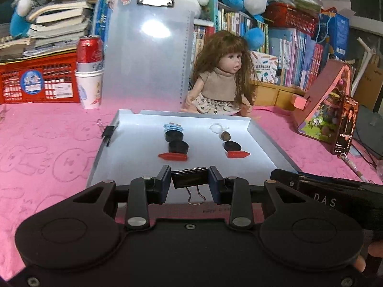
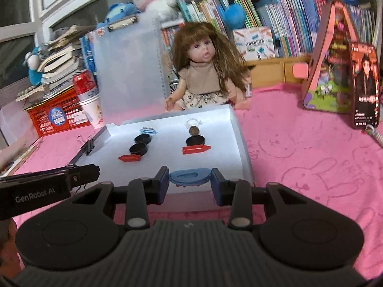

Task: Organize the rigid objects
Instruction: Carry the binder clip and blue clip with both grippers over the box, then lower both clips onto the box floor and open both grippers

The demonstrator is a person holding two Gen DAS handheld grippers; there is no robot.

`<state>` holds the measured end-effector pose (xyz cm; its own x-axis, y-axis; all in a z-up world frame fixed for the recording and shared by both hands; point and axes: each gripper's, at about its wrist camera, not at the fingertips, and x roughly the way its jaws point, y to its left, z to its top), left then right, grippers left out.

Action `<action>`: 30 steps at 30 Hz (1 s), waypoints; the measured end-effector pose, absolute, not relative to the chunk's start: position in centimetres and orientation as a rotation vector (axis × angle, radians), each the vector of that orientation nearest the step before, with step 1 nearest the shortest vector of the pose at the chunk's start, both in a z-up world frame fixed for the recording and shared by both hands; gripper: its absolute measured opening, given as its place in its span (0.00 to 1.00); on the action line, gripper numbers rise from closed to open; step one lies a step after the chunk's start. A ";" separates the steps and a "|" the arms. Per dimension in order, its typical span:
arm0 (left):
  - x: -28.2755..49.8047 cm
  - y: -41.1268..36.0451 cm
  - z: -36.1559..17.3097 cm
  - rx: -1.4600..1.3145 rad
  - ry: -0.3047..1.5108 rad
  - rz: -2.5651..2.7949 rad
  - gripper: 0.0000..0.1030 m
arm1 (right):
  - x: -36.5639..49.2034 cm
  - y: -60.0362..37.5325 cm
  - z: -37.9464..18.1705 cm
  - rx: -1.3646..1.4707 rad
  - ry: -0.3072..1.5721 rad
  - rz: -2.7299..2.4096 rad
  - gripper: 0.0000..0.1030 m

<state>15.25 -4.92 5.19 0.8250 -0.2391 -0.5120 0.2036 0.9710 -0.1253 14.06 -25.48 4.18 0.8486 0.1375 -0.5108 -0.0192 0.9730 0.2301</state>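
Observation:
My left gripper [image 1: 190, 179] is shut on a black binder clip [image 1: 189, 183], held just above the near edge of a shallow white tray [image 1: 134, 153]. My right gripper [image 2: 189, 179] is shut on a blue hair claw [image 2: 189, 175] over the same near edge. Two rows of things lie in the tray. The left row has a blue clip [image 1: 172, 126], two black round caps [image 1: 178, 147] and a red piece [image 1: 172, 156]. The right row has a clear item [image 1: 217, 128], a brown one [image 1: 225, 135], a black cap [image 1: 232, 146] and a red piece [image 1: 238, 154].
Another binder clip [image 1: 109, 131] grips the tray's left rim. A clear clipboard [image 1: 146, 55] and a doll [image 1: 220, 76] stand behind the tray. A can in paper cups [image 1: 89, 71] and a red crate [image 1: 38, 81] are at the left, a phone [image 1: 344, 124] at the right. Pink cloth covers the table.

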 end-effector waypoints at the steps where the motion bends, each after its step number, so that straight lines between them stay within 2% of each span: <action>1: 15.8 -5.1 5.1 -0.065 0.559 -0.237 0.31 | 14.6 -25.6 4.1 0.228 0.558 0.079 0.42; 17: 22.9 -6.5 2.2 -0.054 0.643 -0.206 0.32 | 21.2 -25.6 2.1 0.233 0.636 0.046 0.42; 30: 24.4 -6.6 0.7 -0.041 0.660 -0.192 0.32 | 22.7 -24.3 1.6 0.182 0.656 0.067 0.42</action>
